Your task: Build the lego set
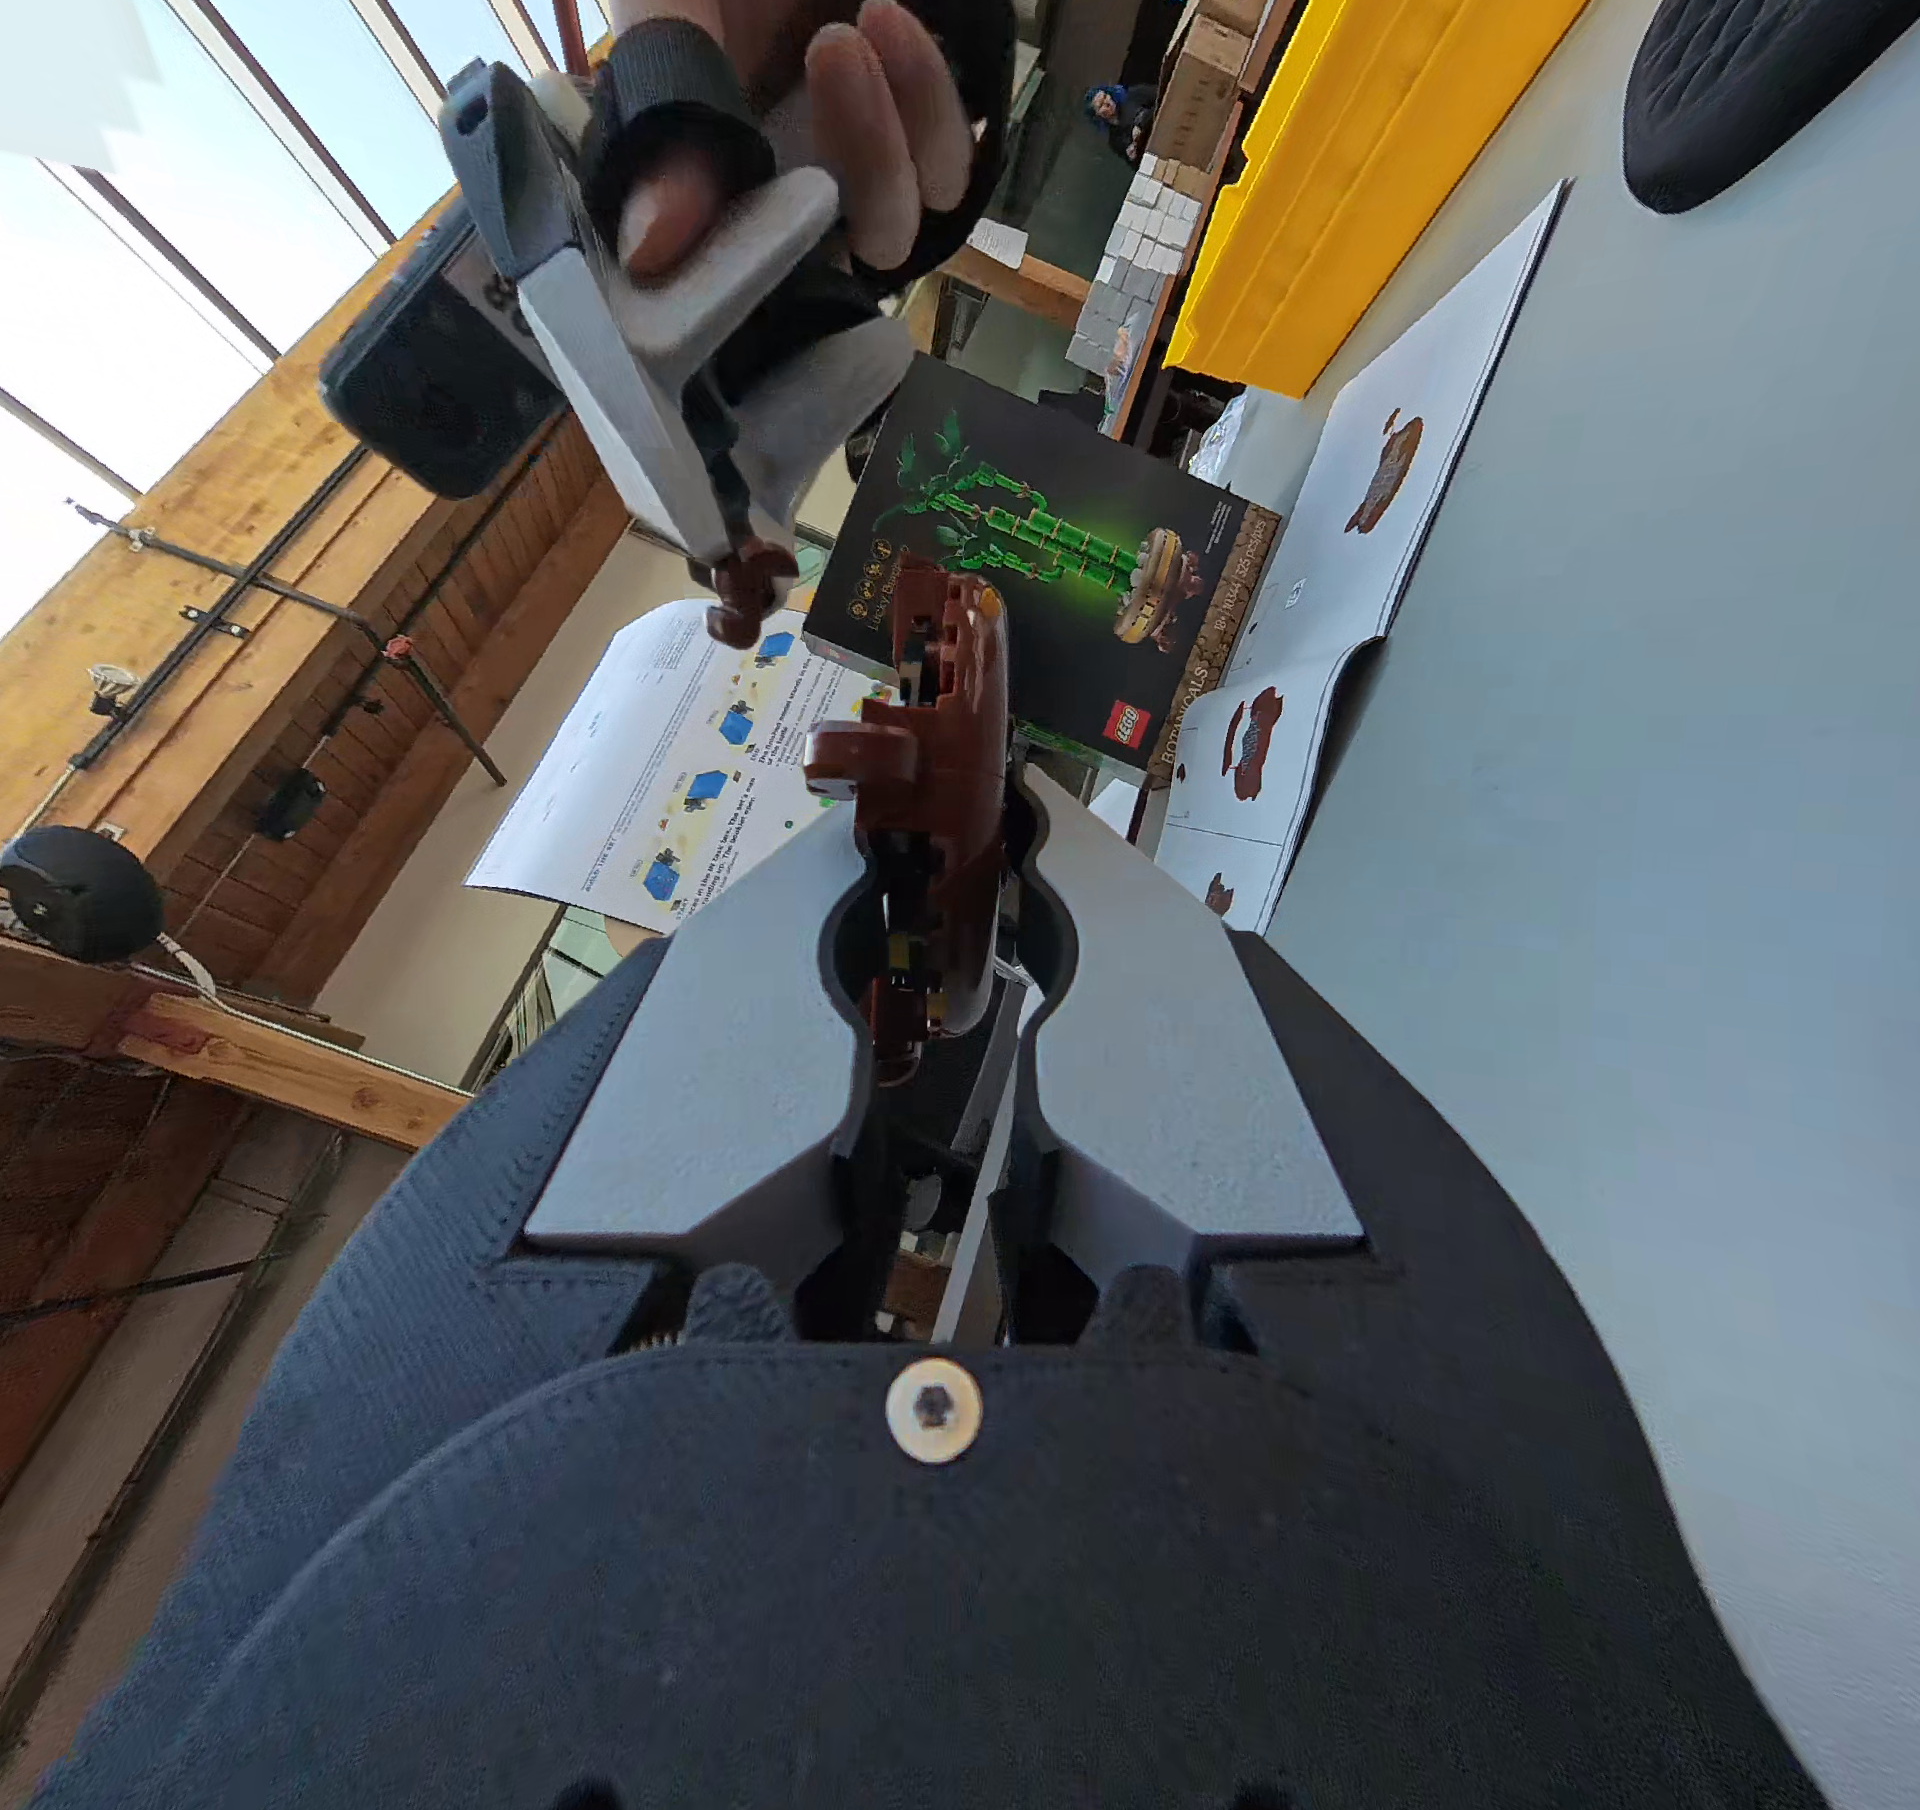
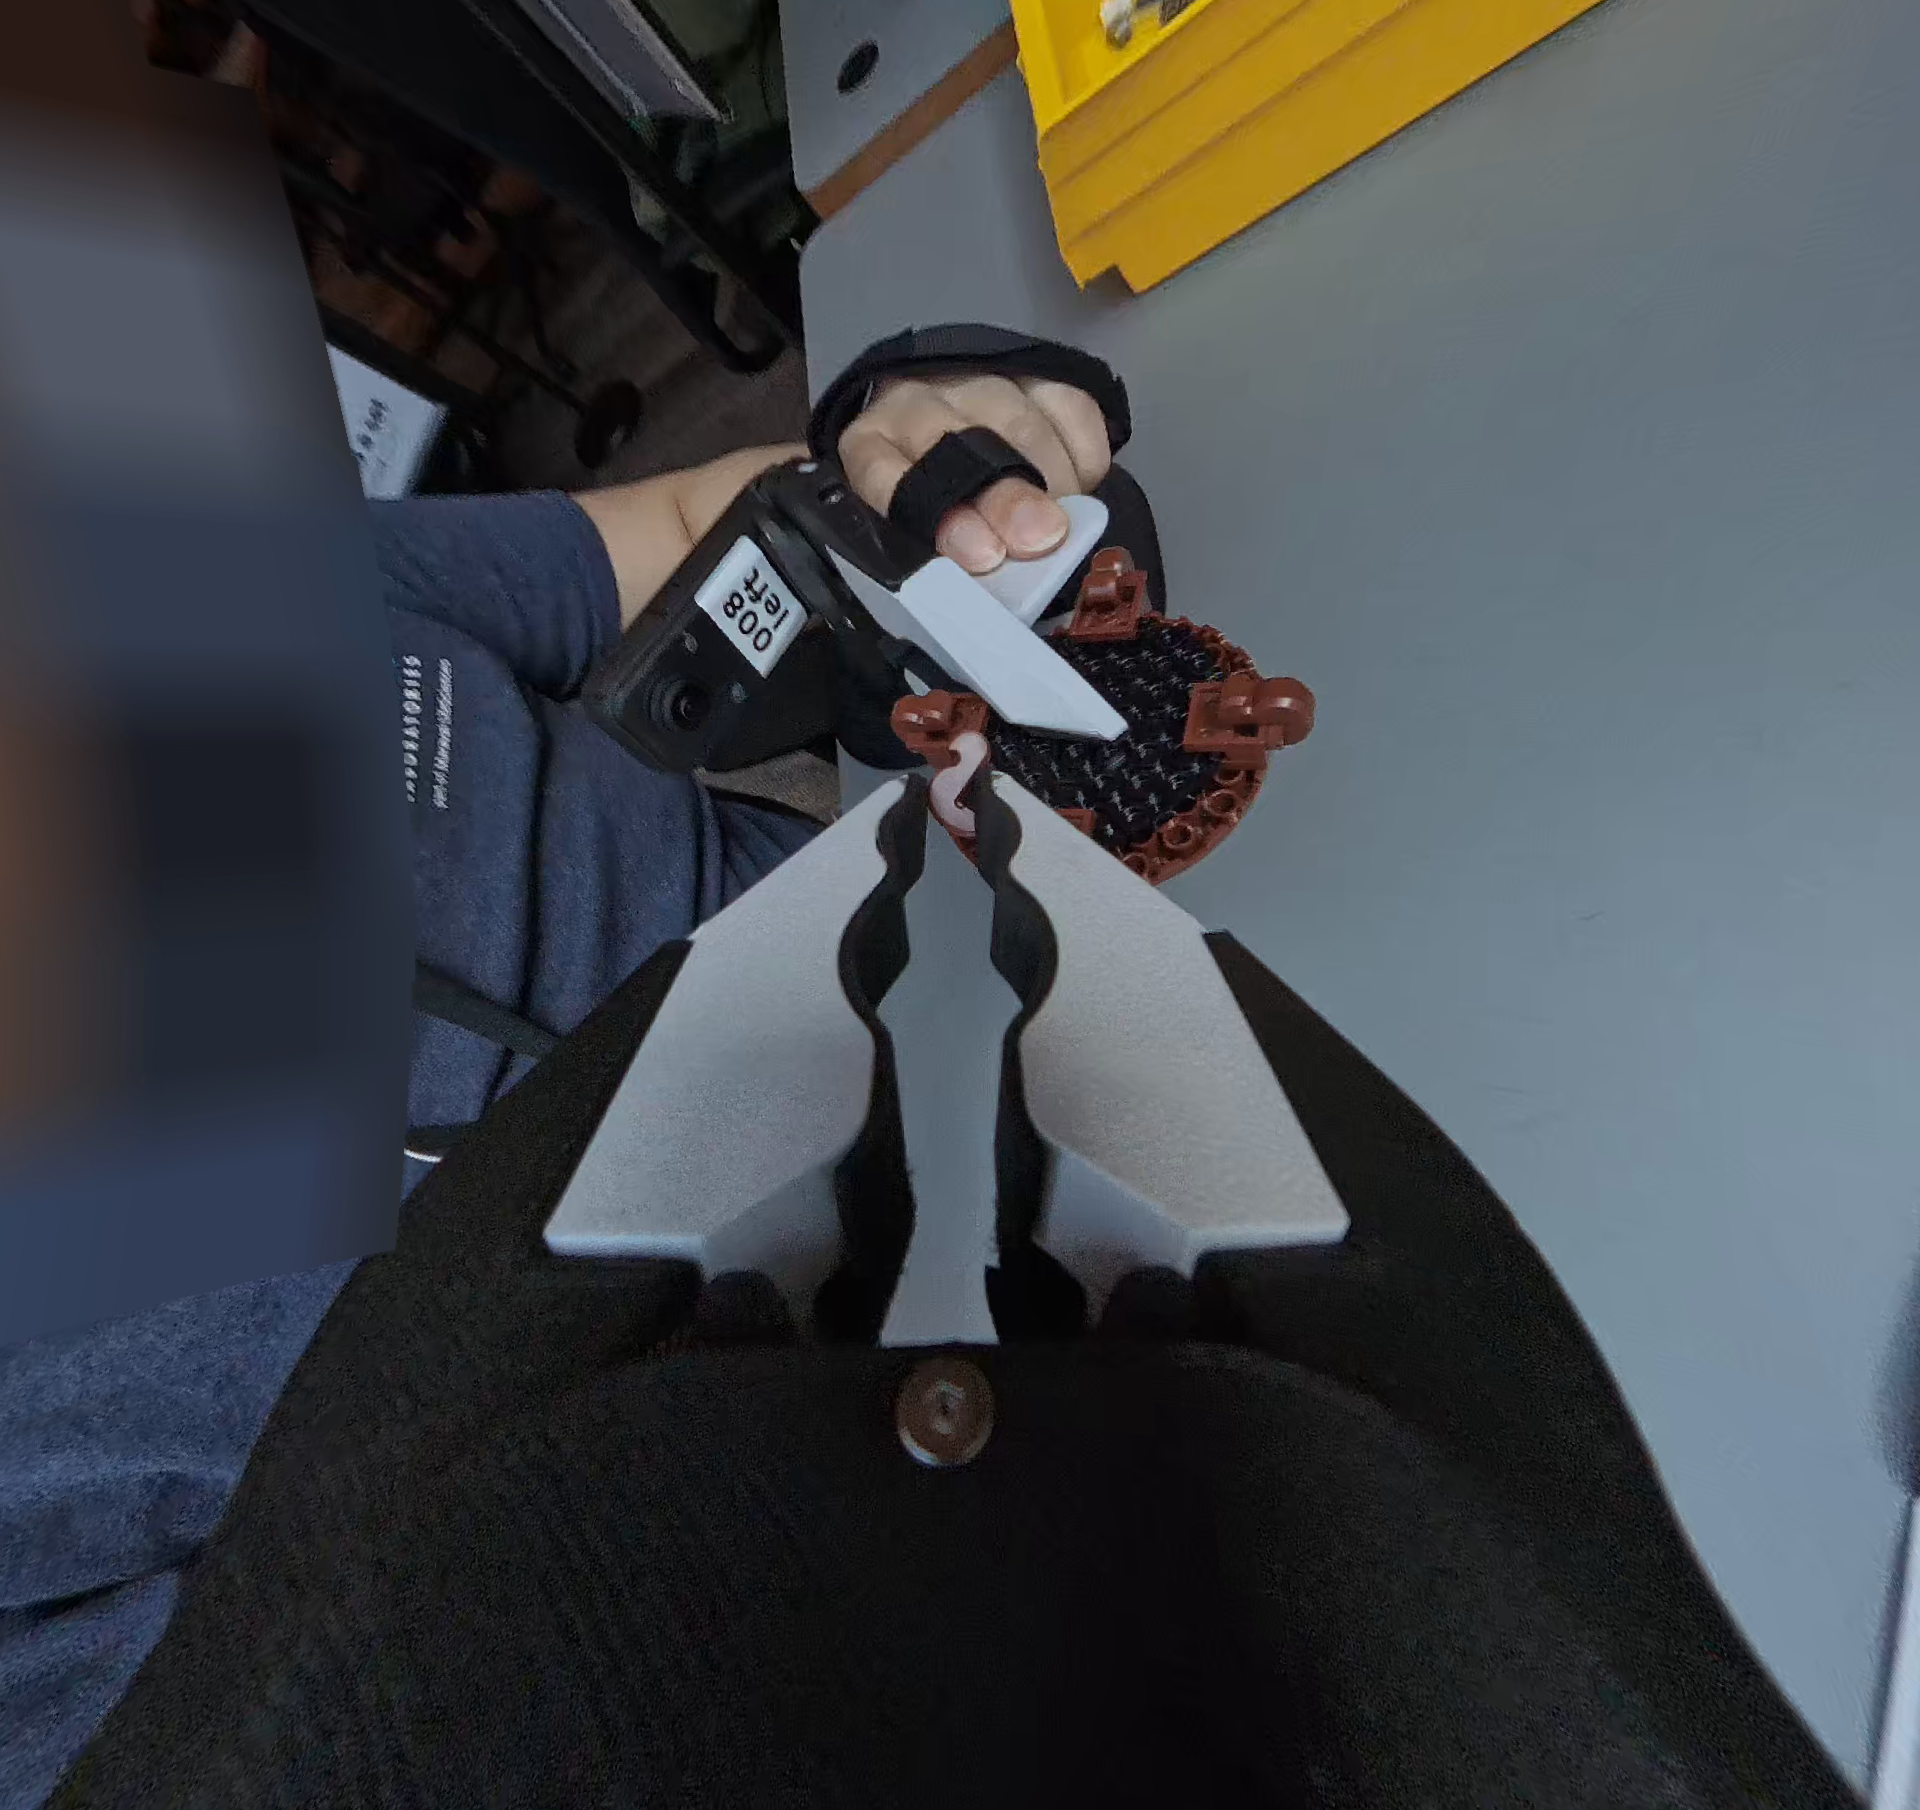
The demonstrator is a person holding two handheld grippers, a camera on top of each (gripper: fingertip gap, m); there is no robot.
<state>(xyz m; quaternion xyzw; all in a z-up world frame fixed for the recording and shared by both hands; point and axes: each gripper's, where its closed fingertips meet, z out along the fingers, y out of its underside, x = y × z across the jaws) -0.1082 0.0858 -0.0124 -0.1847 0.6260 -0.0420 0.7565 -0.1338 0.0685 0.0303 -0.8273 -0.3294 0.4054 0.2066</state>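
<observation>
Above the grey table [image 2: 1558,721], the left gripper [image 1: 940,825] clamps the round brown base [image 1: 951,773] edge-on, its flat face turned sideways toward the right gripper [image 2: 951,804]. That one pinches a small curved brown piece [image 1: 748,597], pointing at the base's rim.

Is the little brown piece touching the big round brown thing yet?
Apart. The left wrist view shows pale paper between the small brown piece in the right gripper and the round brown assembly clamped in the left gripper.
</observation>
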